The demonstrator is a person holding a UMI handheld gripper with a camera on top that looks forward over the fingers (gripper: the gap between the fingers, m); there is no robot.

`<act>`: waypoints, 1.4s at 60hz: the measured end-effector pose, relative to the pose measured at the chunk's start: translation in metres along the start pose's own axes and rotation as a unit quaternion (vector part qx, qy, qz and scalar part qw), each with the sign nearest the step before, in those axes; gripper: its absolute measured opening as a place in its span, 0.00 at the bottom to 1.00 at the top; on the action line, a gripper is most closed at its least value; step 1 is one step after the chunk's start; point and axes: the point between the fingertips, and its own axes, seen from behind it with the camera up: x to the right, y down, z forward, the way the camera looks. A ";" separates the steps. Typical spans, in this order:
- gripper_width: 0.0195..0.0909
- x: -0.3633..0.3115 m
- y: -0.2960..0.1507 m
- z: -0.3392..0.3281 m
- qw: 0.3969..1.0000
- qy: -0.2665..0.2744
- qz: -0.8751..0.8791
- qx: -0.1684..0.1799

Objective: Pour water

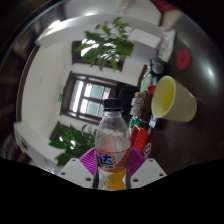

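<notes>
Here the whole view is turned on its side, so the room looks rotated. The fingers (113,172) of the gripper are pinching a clear plastic bottle (113,140) near its lower part, one white finger at each side of it, and a bit of the pink pad (146,150) shows at the right side next to the bottle. The bottle has a dark cap on top, a label with blue and purple colours around the middle, and an orange liquid in the bottom part, while the upper part looks nearly empty. I cannot tell if the bottle rests on anything; it seems to be carried only by the fingers.

Just beside the bottle, up and to the right of its cap, there is a yellow cup (172,98) with its open mouth turned toward the bottle. The cup does not touch the bottle. Between the cup and the bottle I see some small red and green things (143,108), too small to name.

Beyond the bottle there is a window (92,97) with a dark frame, and green plants (106,45) above it and another plant (70,138) below.
</notes>
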 end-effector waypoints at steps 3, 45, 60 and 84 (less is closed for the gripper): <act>0.24 -0.001 -0.010 0.001 0.998 -0.008 0.055 0.010; 0.24 0.006 -0.058 0.022 0.943 -0.032 0.329 0.037; 0.24 -0.057 -0.069 0.014 0.996 -0.015 -0.083 -0.012; 0.24 -0.074 -0.245 0.014 0.789 0.147 -0.587 0.105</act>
